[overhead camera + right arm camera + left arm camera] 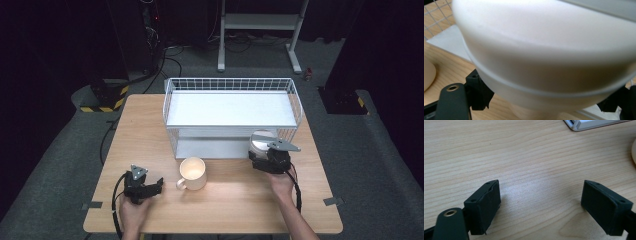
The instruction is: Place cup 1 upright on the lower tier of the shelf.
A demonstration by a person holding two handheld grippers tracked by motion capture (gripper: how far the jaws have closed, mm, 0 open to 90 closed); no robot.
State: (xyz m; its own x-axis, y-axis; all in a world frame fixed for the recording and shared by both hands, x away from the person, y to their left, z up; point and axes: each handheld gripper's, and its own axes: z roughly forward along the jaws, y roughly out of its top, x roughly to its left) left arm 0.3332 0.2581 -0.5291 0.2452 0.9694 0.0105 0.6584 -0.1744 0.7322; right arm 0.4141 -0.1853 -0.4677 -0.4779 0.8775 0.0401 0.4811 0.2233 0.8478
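- The white bowl [544,55] sits between the right gripper's [270,159] jaws, which are clamped on its lower sides; it is tilted, with its underside facing the gripper's camera, right at the front edge of the wire rack's [295,100] lower shelf.
- The grip looks to sit low on a smooth, curved wall. My worry is that the bowl could squirm out of the jaws if the hand twists or eases its squeeze, and drop onto the worktop [235,200].
- Just beyond the jaws stands the rack's lower opening. If the bowl goes in too high or too tilted, its rim could knock the upper shelf [230,110] or the wire side and be levered out of the grip.
- A hard push could also shove the whole rack along the worktop, since nothing appears to hold it down.
- Off to one side of the right jaws stands the cream mug [193,172], apart from the bowl; a wide swing of the forearm might clip it.
- The left gripper [145,187] rests low over bare wood with its jaws well apart and nothing between them. It is near the mug's handle side, so a careless reach could nudge the mug.
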